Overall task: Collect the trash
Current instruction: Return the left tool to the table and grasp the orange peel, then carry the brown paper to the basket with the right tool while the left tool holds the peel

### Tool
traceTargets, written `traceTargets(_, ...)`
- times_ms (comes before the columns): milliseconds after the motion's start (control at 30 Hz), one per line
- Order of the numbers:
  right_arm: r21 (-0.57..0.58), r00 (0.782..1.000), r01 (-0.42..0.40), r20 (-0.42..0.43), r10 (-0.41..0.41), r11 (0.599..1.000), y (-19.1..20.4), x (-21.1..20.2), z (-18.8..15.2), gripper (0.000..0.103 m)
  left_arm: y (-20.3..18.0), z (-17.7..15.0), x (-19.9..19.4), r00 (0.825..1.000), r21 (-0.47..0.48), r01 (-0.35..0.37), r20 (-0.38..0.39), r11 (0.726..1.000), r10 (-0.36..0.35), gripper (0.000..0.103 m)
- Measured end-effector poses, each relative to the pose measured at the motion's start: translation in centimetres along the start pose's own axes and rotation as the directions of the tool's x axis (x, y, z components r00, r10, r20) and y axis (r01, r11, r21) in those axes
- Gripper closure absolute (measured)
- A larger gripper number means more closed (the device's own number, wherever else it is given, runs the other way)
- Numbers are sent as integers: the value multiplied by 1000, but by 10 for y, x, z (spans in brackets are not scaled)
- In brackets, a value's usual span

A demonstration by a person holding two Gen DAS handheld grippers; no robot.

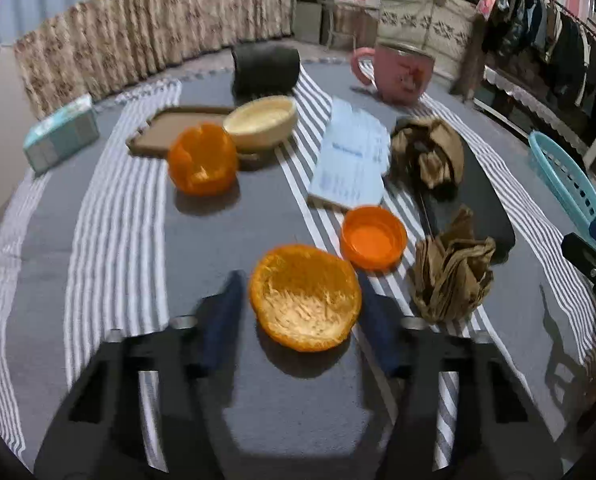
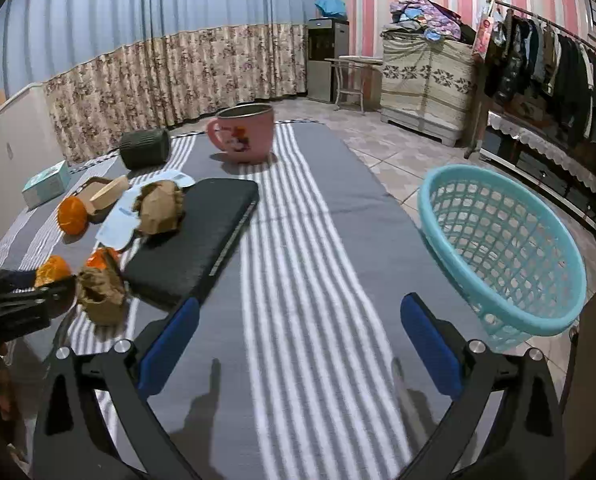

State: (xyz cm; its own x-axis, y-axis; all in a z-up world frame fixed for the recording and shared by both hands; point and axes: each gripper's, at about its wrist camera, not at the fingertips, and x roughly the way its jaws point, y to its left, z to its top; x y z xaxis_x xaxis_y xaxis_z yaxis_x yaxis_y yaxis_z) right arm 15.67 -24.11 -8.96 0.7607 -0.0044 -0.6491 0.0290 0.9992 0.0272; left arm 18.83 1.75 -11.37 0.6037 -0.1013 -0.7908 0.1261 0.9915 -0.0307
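Note:
In the left wrist view my left gripper point(image 1: 299, 300) is open, its blue fingers on either side of an orange peel half point(image 1: 305, 297) lying cut side up on the striped cloth. A second peel point(image 1: 202, 159) lies farther back left. An orange bottle cap point(image 1: 373, 237) and two crumpled brown papers point(image 1: 451, 270) point(image 1: 427, 152) lie to the right. In the right wrist view my right gripper point(image 2: 299, 344) is open and empty over bare cloth. The turquoise mesh basket point(image 2: 501, 256) stands at the table's right edge.
A pink mug point(image 1: 401, 72), a black notebook point(image 2: 198, 236), a white paper sheet point(image 1: 351, 158), a cream bowl point(image 1: 261, 120) on a brown tray, a dark roll point(image 1: 266, 68) and a teal box point(image 1: 60, 138) are on the table.

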Motion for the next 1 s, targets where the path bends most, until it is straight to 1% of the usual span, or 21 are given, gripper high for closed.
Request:
traceTargets(100,-22,1000,-18,0,18,1000,13,-3,-2,5,2,-1,-9,999,-8,22,38,1000,-22,62)
traceTargets(167,-43,999,-37,-1,37,998,24,-5,-3,5,5,-2,-19,998,6,-8,69,1000,7,62)
traceTargets(233,-53,998,-55,-5,55,997,34,-6,-4,5,11,-5,-31,994,21,-57,100,998,54,62)
traceTargets(300,-64,997,-76,-10,76,995,47,-6,-5,5,24,-7,-41,989,13,-83,122,996,81,62)
traceTargets(367,-80,996,-86,-12,85,993,58,-7,-6,5,41,-10,-51,986,-18,-91,137,996,93,62)
traceTargets(467,-113,994,-104,-22,102,988,81,-6,-6,5,64,-14,-61,979,-56,-126,155,991,133,62)
traceTargets(533,-134,994,-108,-28,105,985,96,-4,-5,5,78,-17,-65,974,-79,-150,158,986,161,62)
traceTargets(600,-163,995,-98,-35,94,982,110,0,-4,6,89,-18,-66,973,-103,-152,159,983,167,62)
traceTargets(667,-185,996,-87,-47,80,979,120,4,-4,15,98,-19,-69,971,-127,-151,167,980,171,62)
traceTargets(700,-190,994,-91,-71,79,977,125,9,-4,25,101,-19,-70,970,-132,-152,171,980,173,62)
traceTargets(733,-184,991,-105,-98,88,977,126,13,-5,32,103,-19,-72,968,-135,-155,178,979,178,62)
traceTargets(767,-173,987,-123,-121,103,977,127,17,-5,34,103,-19,-73,966,-137,-157,182,978,181,62)
traceTargets(800,-163,983,-141,-139,118,977,128,20,-6,39,104,-17,-73,966,-139,-158,185,978,182,62)
traceTargets(833,-164,981,-149,-146,125,975,130,22,-8,50,105,-17,-74,965,-142,-158,189,977,183,62)
traceTargets(867,-177,979,-160,-155,133,971,132,23,-10,57,105,-17,-75,964,-146,-158,193,977,185,62)
traceTargets(900,-182,976,-177,-163,147,967,134,24,-11,61,105,-17,-75,963,-149,-159,196,976,187,62)
traceTargets(967,-172,975,-191,-151,165,966,134,22,-10,61,103,-15,-74,961,-154,-161,200,975,190,62)
traceTargets(1000,-154,973,-207,-138,187,966,129,18,-8,61,102,-14,-74,961,-154,-162,201,975,192,62)
